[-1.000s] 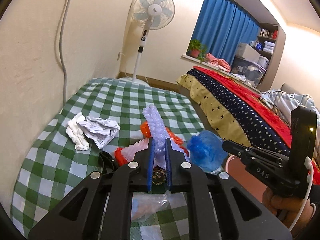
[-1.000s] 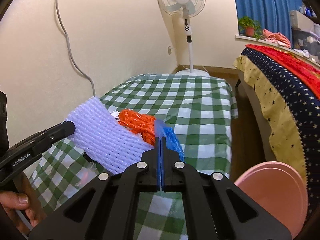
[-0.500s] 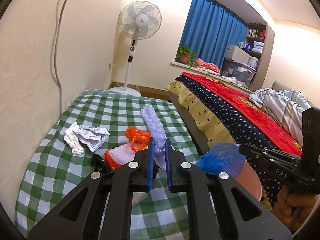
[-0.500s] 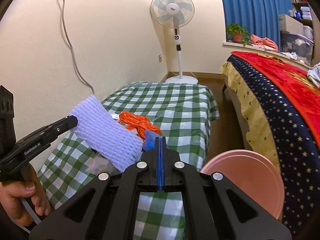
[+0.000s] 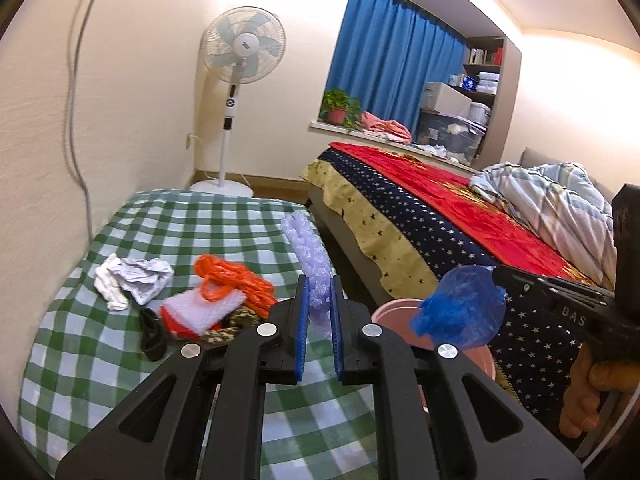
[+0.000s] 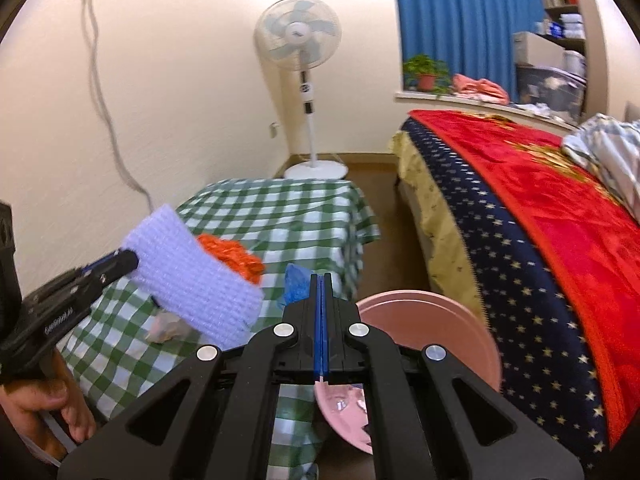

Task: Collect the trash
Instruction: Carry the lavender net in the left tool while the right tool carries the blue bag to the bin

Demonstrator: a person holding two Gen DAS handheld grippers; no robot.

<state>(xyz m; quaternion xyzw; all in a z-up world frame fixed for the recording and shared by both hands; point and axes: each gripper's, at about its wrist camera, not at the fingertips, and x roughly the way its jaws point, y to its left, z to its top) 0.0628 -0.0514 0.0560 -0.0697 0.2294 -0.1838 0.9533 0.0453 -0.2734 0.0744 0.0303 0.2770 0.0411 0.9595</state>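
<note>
- Both tongs have swung rightward off the table since a second ago, so the pink bin (image 6: 432, 320), once only a sliver at the edge, now sits right under and ahead of the right tongs.
- Left tongs (image 5: 319, 304): jaws a narrow gap apart, clamped on the lavender foam net sleeve (image 5: 308, 256), which sticks up and forward from between the blue pads (image 5: 302, 320).
- Seen from the right wrist, that sleeve (image 6: 192, 272) hangs left of the right tongs, above the table's near right part, not over the bin.
- Right tongs (image 6: 321, 308): jaws pressed nearly together, pinching the crumpled blue plastic bag (image 5: 460, 312); only a scrap of it (image 6: 294, 284) shows just left of the tips in its own view.
- From the left wrist, the blue bag hangs to the right of the left tongs, above the bin rim (image 5: 394, 306).
- Left behind on the green checked tablecloth (image 5: 100, 352), forward-left of the left tongs: orange plastic mesh (image 5: 236, 276), white-and-red foam piece (image 5: 200, 312), crumpled paper (image 5: 136, 280), a dark object (image 5: 152, 332) that I cannot identify.
- Bed with starred cover (image 6: 540, 240) lies to the right of both tongs; standing fan (image 6: 298, 40) far ahead.
- Compared with half a second ago, more of the bin's opening shows below the right tongs.
</note>
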